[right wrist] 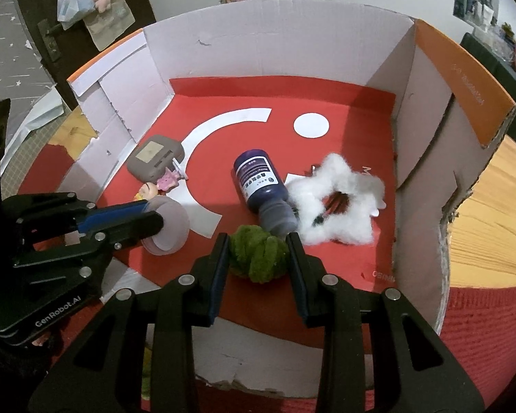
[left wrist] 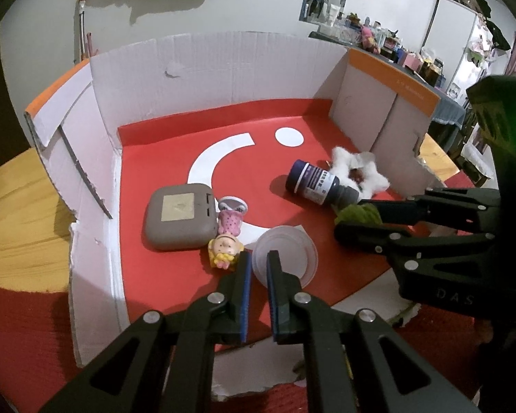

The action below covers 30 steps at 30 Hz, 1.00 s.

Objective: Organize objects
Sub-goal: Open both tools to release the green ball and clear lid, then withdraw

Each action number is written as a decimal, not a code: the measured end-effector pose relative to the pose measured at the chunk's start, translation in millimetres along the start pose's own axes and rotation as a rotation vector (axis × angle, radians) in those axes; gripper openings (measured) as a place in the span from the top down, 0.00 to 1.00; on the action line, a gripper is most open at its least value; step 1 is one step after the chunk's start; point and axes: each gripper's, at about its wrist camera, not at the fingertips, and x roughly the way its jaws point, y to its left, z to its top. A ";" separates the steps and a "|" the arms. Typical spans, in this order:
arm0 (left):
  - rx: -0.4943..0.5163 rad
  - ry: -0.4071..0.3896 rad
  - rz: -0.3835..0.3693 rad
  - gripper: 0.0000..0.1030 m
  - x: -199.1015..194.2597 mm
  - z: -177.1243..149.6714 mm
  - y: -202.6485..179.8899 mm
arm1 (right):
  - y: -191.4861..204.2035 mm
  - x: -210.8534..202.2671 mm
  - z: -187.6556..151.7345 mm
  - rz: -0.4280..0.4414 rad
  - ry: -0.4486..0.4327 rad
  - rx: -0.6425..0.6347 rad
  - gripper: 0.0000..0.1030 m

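My left gripper (left wrist: 259, 262) is shut on the rim of a translucent white plastic cup (left wrist: 292, 251), low over the red floor of an open cardboard box (left wrist: 210, 69). In the right wrist view that gripper (right wrist: 151, 215) pinches the cup (right wrist: 173, 220) at the box's near left. My right gripper (right wrist: 258, 242) is shut on a green fuzzy ball (right wrist: 258, 258), just in front of a dark blue bottle (right wrist: 259, 182) lying on its side. In the left wrist view the right gripper (left wrist: 349, 219) holds the ball (left wrist: 359, 213) beside the bottle (left wrist: 314, 182).
A grey rounded case (left wrist: 180, 216) and a small doll (left wrist: 225, 241) lie left of the cup. A white fluffy star ring (right wrist: 337, 199) lies right of the bottle. White box walls (right wrist: 426, 110) close off the back and sides. A wooden table (right wrist: 492, 213) with red cloth surrounds the box.
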 end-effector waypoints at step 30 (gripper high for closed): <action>0.002 -0.014 -0.015 0.59 -5.4 -3.7 -8.1 | 6.2 -11.5 -4.5 0.015 -0.036 -0.001 0.55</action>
